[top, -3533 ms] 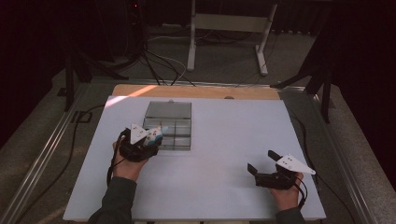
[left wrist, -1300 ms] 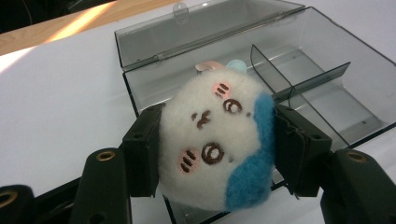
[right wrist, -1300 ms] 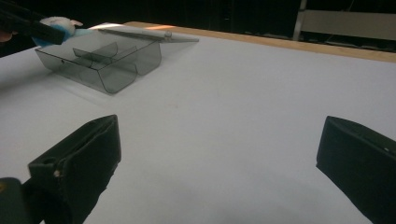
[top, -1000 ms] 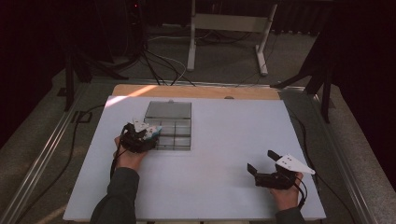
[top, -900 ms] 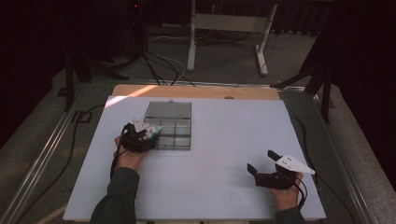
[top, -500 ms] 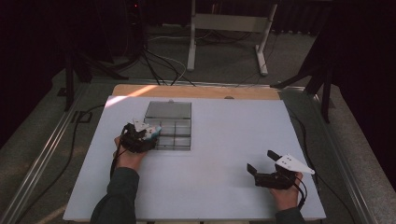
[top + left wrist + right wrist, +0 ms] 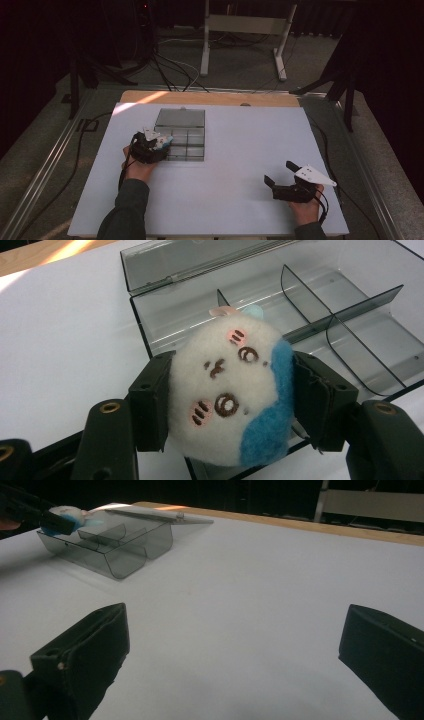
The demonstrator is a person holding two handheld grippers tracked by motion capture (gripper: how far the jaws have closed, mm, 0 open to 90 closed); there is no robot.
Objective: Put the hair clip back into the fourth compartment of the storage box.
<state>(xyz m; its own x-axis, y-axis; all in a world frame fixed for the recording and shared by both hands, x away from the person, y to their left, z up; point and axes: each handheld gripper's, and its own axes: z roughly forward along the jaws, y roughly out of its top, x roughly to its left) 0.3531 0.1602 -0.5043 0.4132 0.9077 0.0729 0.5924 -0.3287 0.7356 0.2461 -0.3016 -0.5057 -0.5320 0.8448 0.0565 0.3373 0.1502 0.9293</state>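
Observation:
A round white plush toy point(image 7: 220, 365) with a blue patch and a stitched face sits squeezed between the black jaws of my left gripper point(image 7: 232, 405), which is shut on it. The toy hangs over the near left corner of a clear grey compartment box point(image 7: 310, 330) whose lid lies open behind it. In the high view my left gripper point(image 7: 150, 147) is at the left edge of the box point(image 7: 187, 150), with the toy point(image 7: 162, 144) at its tip. My right gripper point(image 7: 278, 171) rests open near the table's front right, with nothing between its jaws point(image 7: 235, 645).
The box point(image 7: 115, 540) has several divided compartments, all bare. The white table top point(image 7: 240, 145) has a wooden strip along its far edge. Cables and a metal stand's legs are on the floor beyond.
Since the earliest frame my left gripper has tipped down and drawn closer to the box's left edge with the toy. Over the last second nothing has visibly moved.

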